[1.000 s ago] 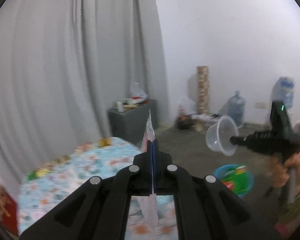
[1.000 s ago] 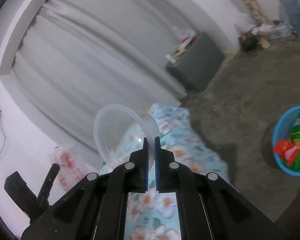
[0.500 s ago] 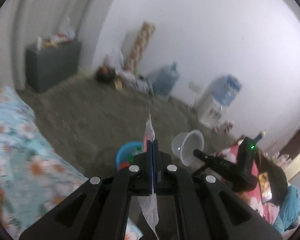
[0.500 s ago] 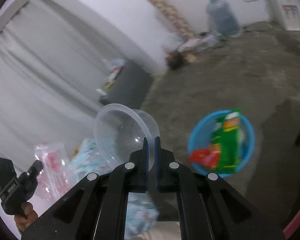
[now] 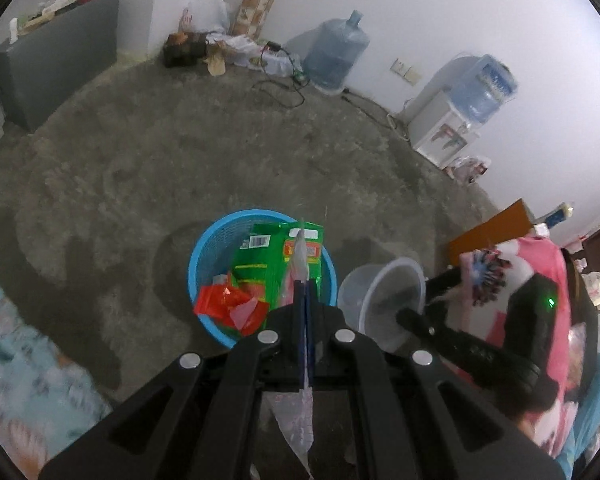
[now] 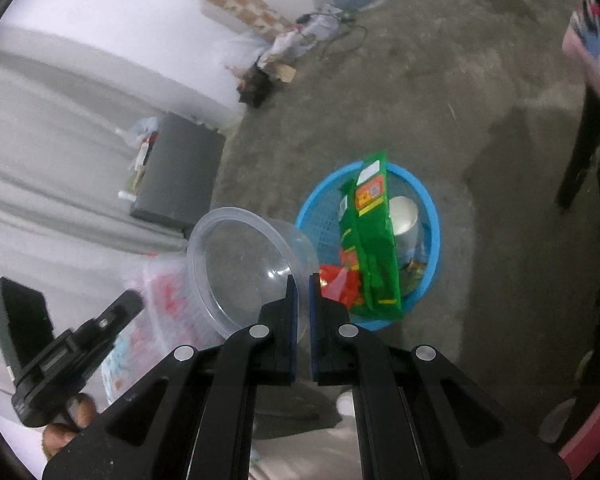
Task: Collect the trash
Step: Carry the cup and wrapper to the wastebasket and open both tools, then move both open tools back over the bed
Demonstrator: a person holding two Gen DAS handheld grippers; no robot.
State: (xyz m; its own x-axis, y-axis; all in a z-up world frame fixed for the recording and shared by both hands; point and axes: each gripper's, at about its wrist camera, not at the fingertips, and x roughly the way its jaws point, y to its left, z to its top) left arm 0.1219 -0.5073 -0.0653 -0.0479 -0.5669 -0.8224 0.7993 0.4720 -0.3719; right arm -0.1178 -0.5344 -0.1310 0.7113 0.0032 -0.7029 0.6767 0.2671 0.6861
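Left wrist view: the left gripper (image 5: 305, 292) points down at a blue basket (image 5: 204, 256) on the grey concrete floor (image 5: 180, 152), its jaws pressed together on a thin clear plastic wrapper (image 5: 300, 256) that sticks out past the fingertips and hangs below them. Inside the basket lie a green packet (image 5: 268, 264) and a crumpled red wrapper (image 5: 224, 304). Just right of the basket, the right gripper (image 5: 404, 314) carries a clear plastic cup (image 5: 384, 300) by its rim, mouth turned toward the camera. A water jug (image 5: 336, 54) and a water dispenser (image 5: 456, 120) stand along the white wall. Right wrist view: the right gripper (image 6: 303, 284) has its jaws nearly closed, pinching the rim of the clear plastic cup (image 6: 240, 264), which sits left of the fingertips and overlaps the basket's near-left edge. The blue basket (image 6: 428, 200) lies just beyond, holding the green packet (image 6: 370, 240), red wrapper (image 6: 340, 284) and a pale cup-like object (image 6: 406, 216). The left gripper (image 6: 128, 304) shows at lower left with the wrapper (image 6: 160, 300) blurred beside it.
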